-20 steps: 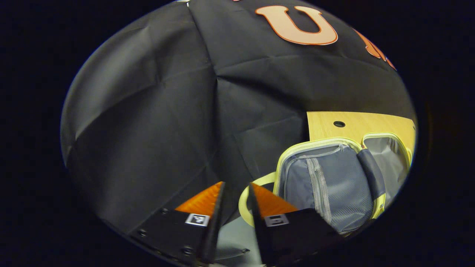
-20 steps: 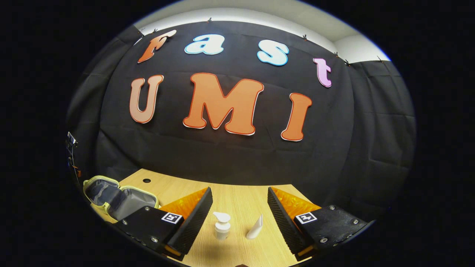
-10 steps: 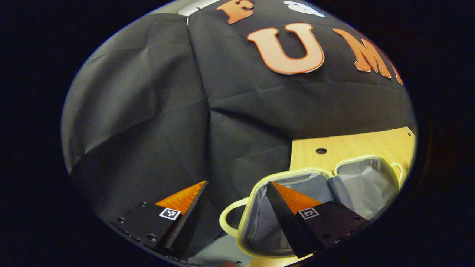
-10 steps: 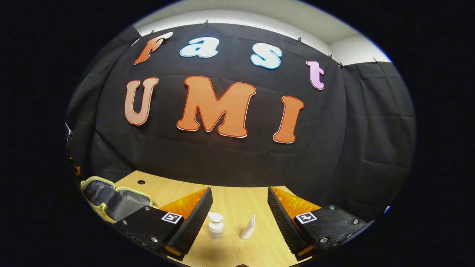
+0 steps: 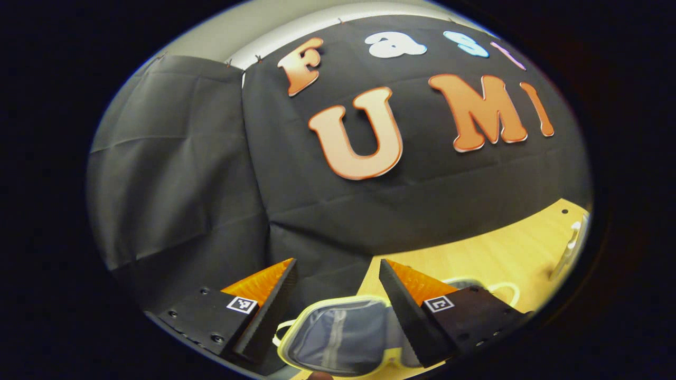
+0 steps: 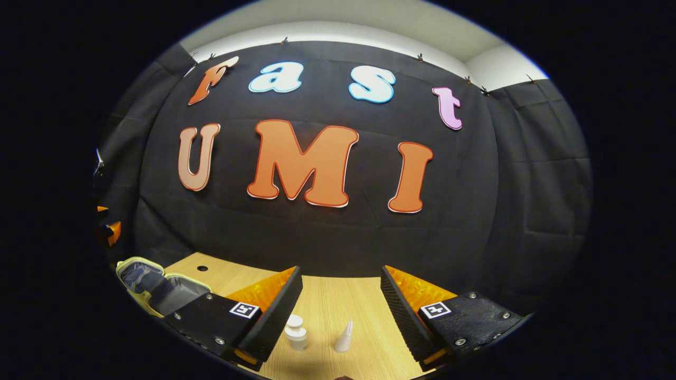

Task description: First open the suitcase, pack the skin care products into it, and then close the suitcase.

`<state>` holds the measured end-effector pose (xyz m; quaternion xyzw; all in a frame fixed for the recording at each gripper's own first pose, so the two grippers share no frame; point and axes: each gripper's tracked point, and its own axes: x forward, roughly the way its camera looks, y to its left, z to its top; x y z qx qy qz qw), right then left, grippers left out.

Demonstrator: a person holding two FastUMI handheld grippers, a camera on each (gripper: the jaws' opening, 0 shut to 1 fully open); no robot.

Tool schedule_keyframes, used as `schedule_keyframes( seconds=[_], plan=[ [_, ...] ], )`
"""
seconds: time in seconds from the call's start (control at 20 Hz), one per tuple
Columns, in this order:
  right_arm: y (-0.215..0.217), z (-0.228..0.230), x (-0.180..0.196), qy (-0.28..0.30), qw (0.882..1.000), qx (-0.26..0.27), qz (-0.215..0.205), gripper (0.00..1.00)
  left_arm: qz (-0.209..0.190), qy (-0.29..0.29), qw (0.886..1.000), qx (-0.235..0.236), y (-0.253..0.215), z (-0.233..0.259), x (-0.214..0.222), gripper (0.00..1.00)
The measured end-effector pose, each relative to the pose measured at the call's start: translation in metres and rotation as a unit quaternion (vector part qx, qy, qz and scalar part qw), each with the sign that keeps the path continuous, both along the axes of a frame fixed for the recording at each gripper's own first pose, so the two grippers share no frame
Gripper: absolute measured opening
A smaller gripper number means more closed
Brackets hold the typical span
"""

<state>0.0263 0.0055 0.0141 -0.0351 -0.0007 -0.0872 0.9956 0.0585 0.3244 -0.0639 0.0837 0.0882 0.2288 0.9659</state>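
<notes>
The pale-yellow-trimmed soft suitcase with a grey lining (image 5: 340, 338) lies flat and open on the light wooden tabletop (image 5: 491, 253), both halves spread so you can drop items straight in; opening looks done, packing not yet begun. In the left gripper view it sits at 6 o'clock, just beyond your left claw (image 5: 338, 311), whose fingers stand well apart and grip nothing, hovering above the case without touching it. In the right gripper view the same suitcase (image 6: 158, 287) lies at 8 o'clock on the tabletop's far left end. Your right claw (image 6: 340, 311) is also spread wide and empty, and between its fingers, at 6 o'clock, stand the small white pump bottle (image 6: 296, 331) and, just beside it, the white tapered tube (image 6: 344, 336), both upright and apart from the fingers. That framing suggests you are lining up on these skin care products for the first pick.
</notes>
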Motion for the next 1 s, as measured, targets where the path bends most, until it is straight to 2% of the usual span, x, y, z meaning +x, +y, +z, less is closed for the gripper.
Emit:
schedule_keyframes(
  seconds=[0.25,0.55,0.75,1.0],
  plan=[
    [-0.022,-0.009,0.009,0.002,1.000,-0.010,0.011,0.95,-0.062,-0.037,0.997,-0.033,-0.101,0.031,0.024,1.00],
    [-0.036,-0.033,0.012,0.017,0.999,-0.010,0.026,0.95,-0.113,-0.066,0.990,-0.061,-0.196,0.051,0.044,0.99],
    [-0.033,-0.055,0.014,0.038,0.998,-0.002,0.041,0.95,-0.158,-0.079,0.982,-0.058,-0.259,0.060,0.053,1.00],
    [-0.035,-0.071,0.020,0.054,0.997,-0.015,0.056,0.95,-0.187,-0.075,0.977,-0.065,-0.304,0.060,0.058,0.99]
  ],
)
